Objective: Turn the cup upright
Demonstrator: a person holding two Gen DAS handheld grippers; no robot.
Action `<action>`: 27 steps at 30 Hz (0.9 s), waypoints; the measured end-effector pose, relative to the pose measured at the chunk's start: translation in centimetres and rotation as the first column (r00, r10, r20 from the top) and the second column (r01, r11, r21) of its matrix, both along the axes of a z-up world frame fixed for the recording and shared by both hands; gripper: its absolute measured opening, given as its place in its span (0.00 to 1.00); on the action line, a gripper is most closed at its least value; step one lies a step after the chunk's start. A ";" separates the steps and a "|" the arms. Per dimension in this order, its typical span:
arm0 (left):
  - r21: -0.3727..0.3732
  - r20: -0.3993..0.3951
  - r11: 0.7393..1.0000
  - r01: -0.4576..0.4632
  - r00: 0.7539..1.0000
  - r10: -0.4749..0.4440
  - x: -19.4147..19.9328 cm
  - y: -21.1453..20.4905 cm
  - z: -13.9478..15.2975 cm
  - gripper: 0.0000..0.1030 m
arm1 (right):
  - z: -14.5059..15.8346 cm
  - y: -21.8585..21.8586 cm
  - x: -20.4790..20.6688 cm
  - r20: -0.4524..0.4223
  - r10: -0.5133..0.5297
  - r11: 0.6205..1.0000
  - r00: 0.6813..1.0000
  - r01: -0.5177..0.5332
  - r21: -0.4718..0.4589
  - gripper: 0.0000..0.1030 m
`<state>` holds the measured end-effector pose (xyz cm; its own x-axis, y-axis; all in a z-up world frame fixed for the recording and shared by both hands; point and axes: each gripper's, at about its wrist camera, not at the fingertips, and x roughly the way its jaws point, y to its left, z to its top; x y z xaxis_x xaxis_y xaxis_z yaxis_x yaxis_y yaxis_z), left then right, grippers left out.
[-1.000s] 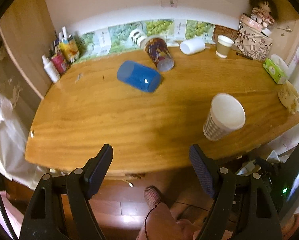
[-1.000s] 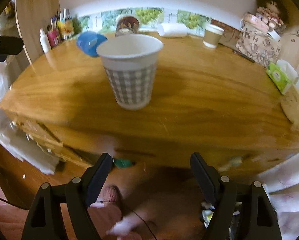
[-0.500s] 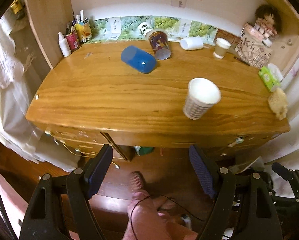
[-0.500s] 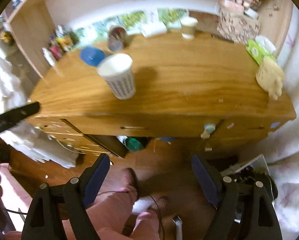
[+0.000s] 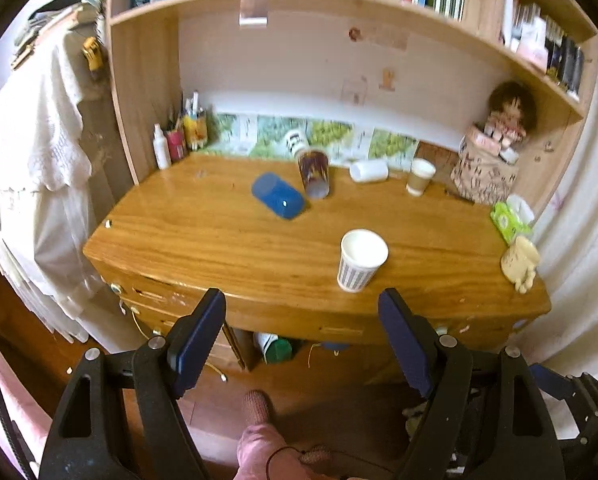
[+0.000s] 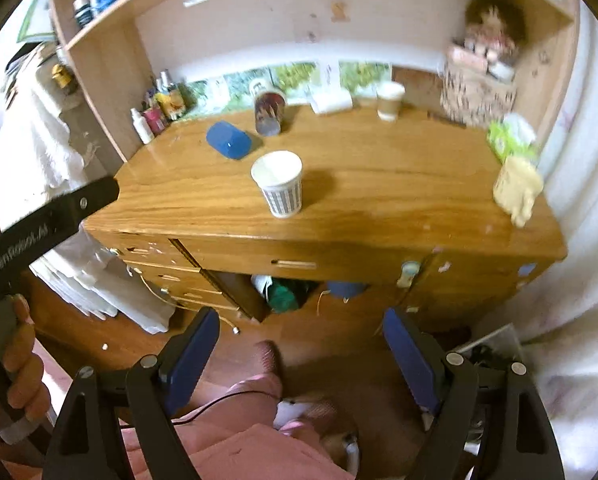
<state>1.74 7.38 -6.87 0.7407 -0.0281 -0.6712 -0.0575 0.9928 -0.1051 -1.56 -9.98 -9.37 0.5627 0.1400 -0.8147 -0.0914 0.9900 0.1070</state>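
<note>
The left gripper [image 5: 302, 320] is held low and well back, its two blue-padded fingers [image 5: 197, 338] spread wide with nothing between them. The right gripper [image 6: 301, 338] is likewise held low and pulled back, its fingers [image 6: 189, 354] spread apart and holding nothing. In the right wrist view the left gripper's black body reaches in from the left edge, and the person's left hand [image 6: 17, 364] wraps around its handle.

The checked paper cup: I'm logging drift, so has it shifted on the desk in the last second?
No. The checked paper cup stands upright near the desk's front edge, same spot relative to the blue cup; only the cameras pulled back.
</note>
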 end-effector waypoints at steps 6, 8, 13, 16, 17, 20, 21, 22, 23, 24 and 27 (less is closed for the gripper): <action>0.043 0.088 0.999 -0.025 0.996 0.021 -1.6 -0.9 1.1 0.86 | 2.6 -1.0 -1.9 0.184 -0.026 1.000 0.983 0.023 0.020 0.82; 0.047 0.118 0.999 -0.027 0.993 0.022 -2.2 -1.1 1.5 0.88 | 3.6 -1.4 -2.5 0.255 -0.036 0.999 0.966 0.029 0.029 0.94; 0.055 0.220 0.998 -0.044 0.975 0.031 -3.6 -1.3 2.8 0.99 | 5.4 -1.9 -3.5 0.394 -0.044 0.999 0.918 0.030 0.042 1.00; 0.082 0.289 0.995 -0.054 0.957 0.028 -4.6 -1.8 3.7 1.00 | 5.7 -2.1 -3.8 0.433 -0.058 0.998 0.899 0.041 0.049 1.00; 0.092 0.313 0.994 -0.056 0.950 0.024 -5.0 -2.0 3.9 1.00 | 5.9 -2.3 -3.9 0.450 -0.068 0.997 0.890 0.048 0.056 1.00; 0.122 0.367 0.991 -0.048 0.930 0.000 -5.8 -2.7 4.5 1.00 | 6.1 -2.7 -4.1 0.480 -0.091 0.995 0.872 0.068 0.067 1.00; 0.131 0.376 0.990 -0.046 0.926 -0.007 -5.9 -2.9 4.6 1.00 | 6.1 -2.8 -4.2 0.480 -0.091 0.995 0.872 0.066 0.069 1.00; 0.138 0.381 0.989 -0.049 0.925 -0.007 -6.0 -3.0 4.6 1.00 | 6.0 -2.8 -4.1 0.477 -0.087 0.996 0.875 0.060 0.072 1.00; 0.145 0.388 0.988 -0.055 0.922 -0.006 -6.0 -3.0 4.7 1.00 | 6.0 -2.8 -4.0 0.475 -0.090 0.995 0.875 0.063 0.074 1.00; 0.144 0.391 0.988 -0.054 0.920 -0.007 -6.1 -3.0 4.7 1.00 | 6.0 -2.8 -4.1 0.475 -0.092 0.995 0.875 0.062 0.078 1.00; 0.135 0.384 0.990 -0.047 0.923 -0.008 -6.0 -3.0 4.7 1.00 | 5.9 -2.8 -4.2 0.477 -0.095 0.995 0.874 0.065 0.078 1.00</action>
